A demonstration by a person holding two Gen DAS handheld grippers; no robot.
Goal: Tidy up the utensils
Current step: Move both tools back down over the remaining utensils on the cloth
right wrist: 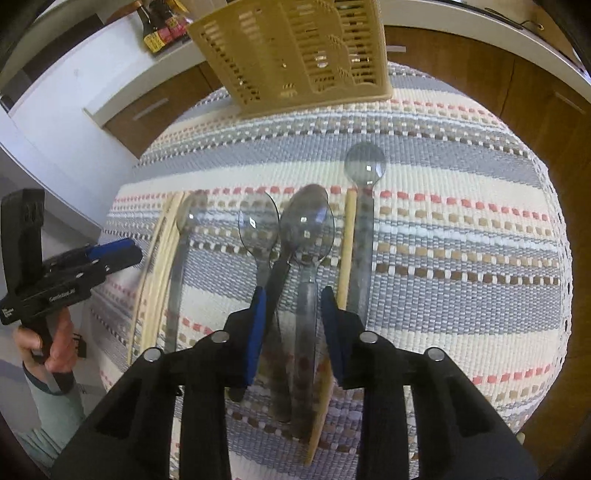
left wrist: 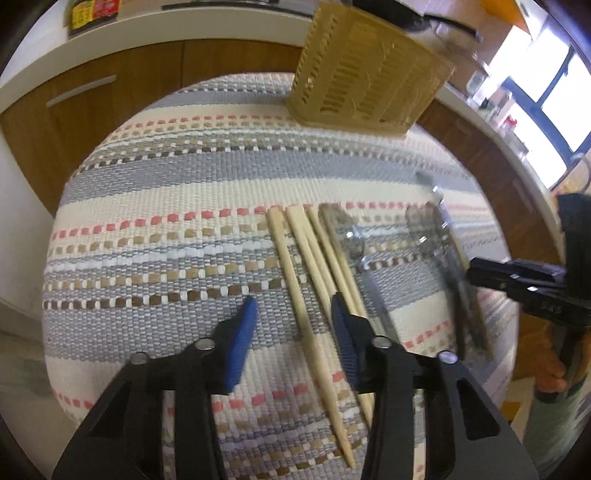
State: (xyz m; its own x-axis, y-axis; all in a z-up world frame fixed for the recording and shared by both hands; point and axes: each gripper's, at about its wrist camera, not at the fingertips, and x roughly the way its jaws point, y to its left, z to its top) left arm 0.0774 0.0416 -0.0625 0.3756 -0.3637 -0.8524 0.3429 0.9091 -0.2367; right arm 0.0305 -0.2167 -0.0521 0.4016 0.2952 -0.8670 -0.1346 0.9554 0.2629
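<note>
Several wooden chopsticks [left wrist: 295, 266] and clear grey plastic spoons [left wrist: 356, 243] lie on a striped woven mat [left wrist: 166, 229]. My left gripper [left wrist: 293, 314] is open just above the mat, with a chopstick between its blue pads. It also shows in the right wrist view [right wrist: 122, 254]. My right gripper [right wrist: 291, 306] is open over the handles of two spoons [right wrist: 306, 229], with a third spoon [right wrist: 364, 170] and a chopstick [right wrist: 347, 243] just right of it. It shows at the right edge of the left wrist view [left wrist: 476, 273]. A tan slotted utensil basket [left wrist: 369, 74] stands at the mat's far edge, also in the right wrist view [right wrist: 295, 51].
Wooden cabinets [left wrist: 92, 110] under a white counter [left wrist: 184, 22] lie beyond the mat. Sauce bottles [right wrist: 162, 26] stand on the counter. A bright window [left wrist: 546, 85] is at the right.
</note>
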